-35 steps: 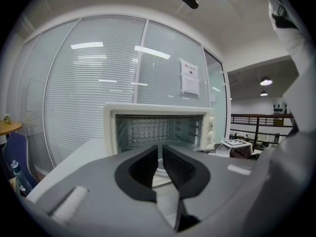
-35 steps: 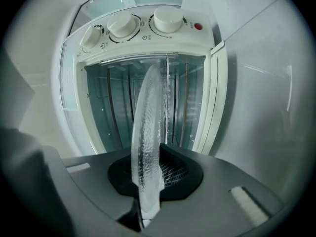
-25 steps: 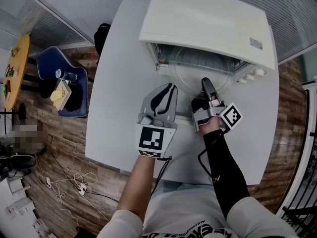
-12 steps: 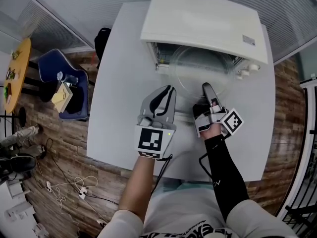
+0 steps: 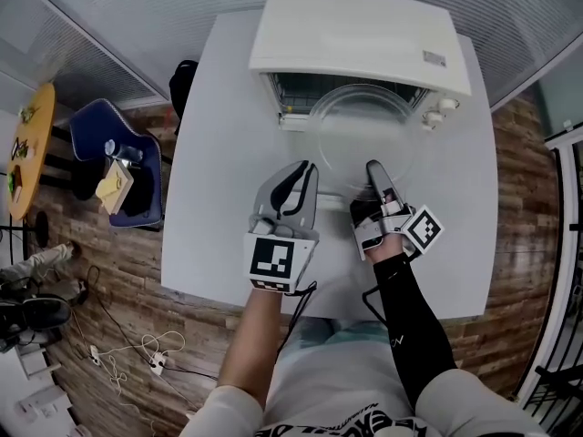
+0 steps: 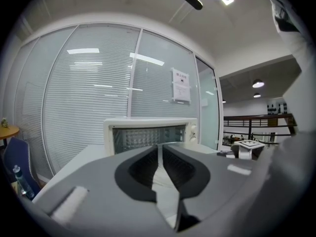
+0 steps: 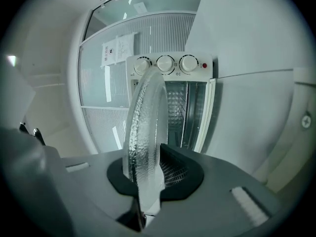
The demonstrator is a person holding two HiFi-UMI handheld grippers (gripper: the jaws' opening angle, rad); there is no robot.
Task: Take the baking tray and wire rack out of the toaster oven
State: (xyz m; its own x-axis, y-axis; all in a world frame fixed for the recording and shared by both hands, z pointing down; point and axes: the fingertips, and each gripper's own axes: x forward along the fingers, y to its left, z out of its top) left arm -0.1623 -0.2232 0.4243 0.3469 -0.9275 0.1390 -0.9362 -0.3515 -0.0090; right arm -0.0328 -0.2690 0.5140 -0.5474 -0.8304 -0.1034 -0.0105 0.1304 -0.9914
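A white toaster oven [image 5: 355, 35] stands at the back of the white table [image 5: 219, 153], its front open. A round clear glass tray [image 5: 364, 135] sticks out of the opening, held level above the table. My right gripper [image 5: 373, 178] is shut on the tray's near rim. In the right gripper view the ribbed glass tray [image 7: 145, 127] runs between the jaws, with the toaster oven's knobs [image 7: 165, 63] behind it. My left gripper [image 5: 305, 178] hovers beside it to the left, shut with nothing in it; the left gripper [image 6: 159, 154] faces the toaster oven [image 6: 148, 132]. No wire rack shows clearly.
A blue chair [image 5: 127, 167] holding a bottle and a book stands left of the table. A yellow round table [image 5: 23, 144] is at the far left. Cables [image 5: 137, 349] lie on the wooden floor. Glass partition walls close off the back.
The glass tray has slid further out of the oven toward me with the right gripper. The left gripper drew back alongside it, still shut.
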